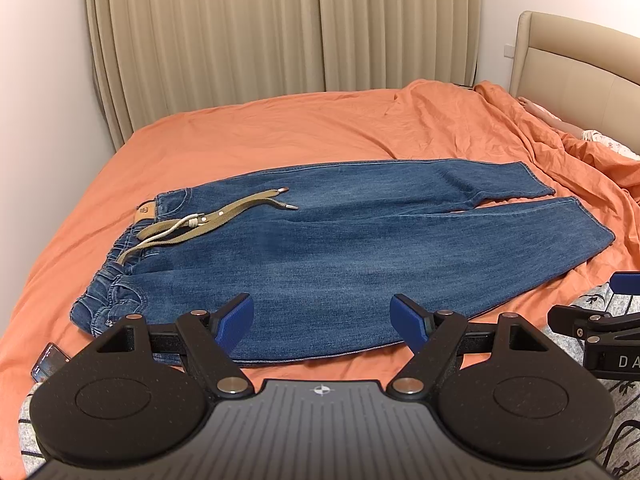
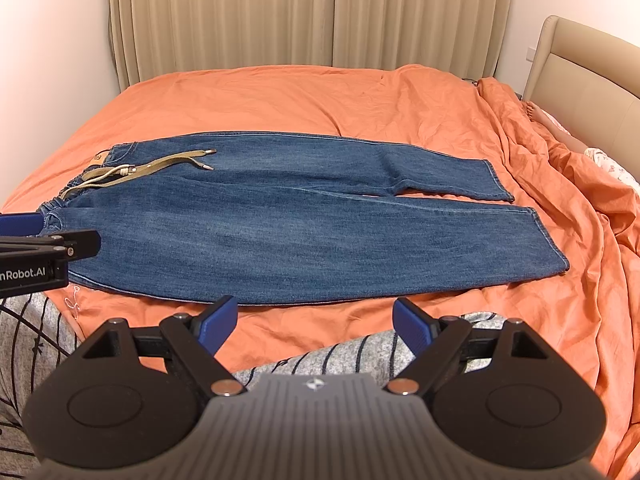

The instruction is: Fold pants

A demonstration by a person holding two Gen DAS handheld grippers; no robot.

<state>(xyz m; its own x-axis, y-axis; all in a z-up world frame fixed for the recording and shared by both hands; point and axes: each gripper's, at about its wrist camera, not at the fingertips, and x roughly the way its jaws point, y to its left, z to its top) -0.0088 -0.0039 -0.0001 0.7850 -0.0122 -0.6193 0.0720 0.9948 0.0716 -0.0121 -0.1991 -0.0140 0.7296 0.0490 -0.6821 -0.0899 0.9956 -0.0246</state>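
Blue denim jeans (image 1: 340, 248) lie flat and unfolded across the orange bedsheet (image 1: 280, 128), waistband toward 9 o'clock, leg hems toward 3 o'clock. Two legs side by side, splitting slightly near the hems. Olive webbing belt (image 1: 208, 220) with a white drawstring (image 1: 180, 226) sits loose on the waist area, ends trailing toward the 12 o'clock leg. Tan leather patch (image 1: 145, 212) at the waistband's far corner.

Left gripper (image 1: 322, 322) hovers over the near edge of the jeans around 6 o'clock, jaws spread wide, blue pads (image 1: 236, 320) holding nothing. Right gripper (image 2: 314, 322) hangs over bare sheet just short of the jeans' near hem edge, jaws also wide apart, nothing between them. In the right wrist view the left gripper shows at 9 o'clock beside the waistband.

Grey striped fabric (image 2: 340, 360) shows under the right gripper. Phone (image 1: 48, 362) lies on the sheet at 8 o'clock in the left view. Beige curtains (image 1: 280, 20) at 12 o'clock, padded headboard (image 1: 580, 64) at 2 o'clock, a bare foot (image 2: 534, 111) near it on the rumpled sheet.
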